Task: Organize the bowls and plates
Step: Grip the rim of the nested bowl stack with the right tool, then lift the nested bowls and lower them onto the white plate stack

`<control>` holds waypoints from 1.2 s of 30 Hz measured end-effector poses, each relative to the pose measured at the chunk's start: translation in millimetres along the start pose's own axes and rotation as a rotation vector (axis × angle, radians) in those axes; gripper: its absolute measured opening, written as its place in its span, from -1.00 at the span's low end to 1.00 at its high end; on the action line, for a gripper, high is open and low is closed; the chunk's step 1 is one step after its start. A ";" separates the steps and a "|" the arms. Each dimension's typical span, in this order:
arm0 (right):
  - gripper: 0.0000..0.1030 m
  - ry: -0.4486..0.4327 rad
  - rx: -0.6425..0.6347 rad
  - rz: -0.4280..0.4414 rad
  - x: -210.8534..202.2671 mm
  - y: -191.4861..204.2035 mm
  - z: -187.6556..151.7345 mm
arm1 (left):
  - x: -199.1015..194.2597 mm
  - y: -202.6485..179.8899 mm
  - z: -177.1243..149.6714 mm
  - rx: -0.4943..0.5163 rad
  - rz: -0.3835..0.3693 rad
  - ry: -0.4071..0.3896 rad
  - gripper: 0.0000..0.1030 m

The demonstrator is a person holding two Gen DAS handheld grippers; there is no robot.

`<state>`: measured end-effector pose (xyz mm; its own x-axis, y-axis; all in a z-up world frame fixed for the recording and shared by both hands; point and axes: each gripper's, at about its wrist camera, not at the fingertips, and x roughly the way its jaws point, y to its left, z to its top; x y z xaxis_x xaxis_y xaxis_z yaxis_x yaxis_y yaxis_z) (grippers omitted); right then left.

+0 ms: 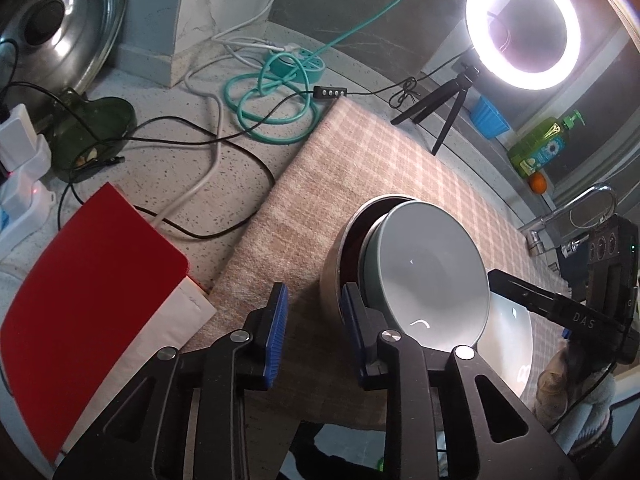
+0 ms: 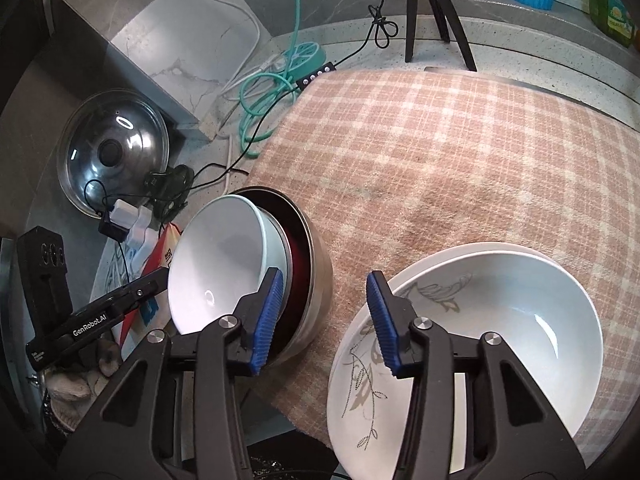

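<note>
Left wrist: your left gripper (image 1: 314, 332) is apart, empty, beside the pot (image 1: 334, 276) w/ tilted bowl (image 1: 432, 276). Right gripper (image 2: 322, 320) also apart, btwn pot and plates (image 2: 460, 344). Grab bowl's rim squarely; lift slow.

Both wrist views downward, sharing tilted bowl (image 1: 432, 276)

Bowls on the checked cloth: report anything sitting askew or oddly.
The pale bowl stands tilted on edge inside the steel pot, leaning instead of nested flat. The white bowl sits level on the patterned plate.
</note>
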<state>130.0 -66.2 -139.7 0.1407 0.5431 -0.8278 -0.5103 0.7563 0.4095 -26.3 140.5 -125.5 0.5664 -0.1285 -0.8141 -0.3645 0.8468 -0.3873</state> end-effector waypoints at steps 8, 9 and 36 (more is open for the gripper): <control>-0.31 0.027 -0.007 -0.002 10.7 5.0 -1.5 | 6.3 -3.3 0.5 0.010 -0.011 0.021 -0.59; -0.33 0.031 -0.009 -0.004 12.4 5.9 -1.9 | 7.2 -3.6 0.9 0.014 -0.010 0.023 -0.61; -0.72 0.084 -0.058 -0.074 32.2 15.8 -1.2 | 25.1 -12.4 6.3 0.061 -0.003 0.077 -0.85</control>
<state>125.5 -37.1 -160.3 0.1096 0.4522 -0.8852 -0.5496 0.7696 0.3251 -2.9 130.0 -138.5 0.5081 -0.1682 -0.8447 -0.3160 0.8759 -0.3646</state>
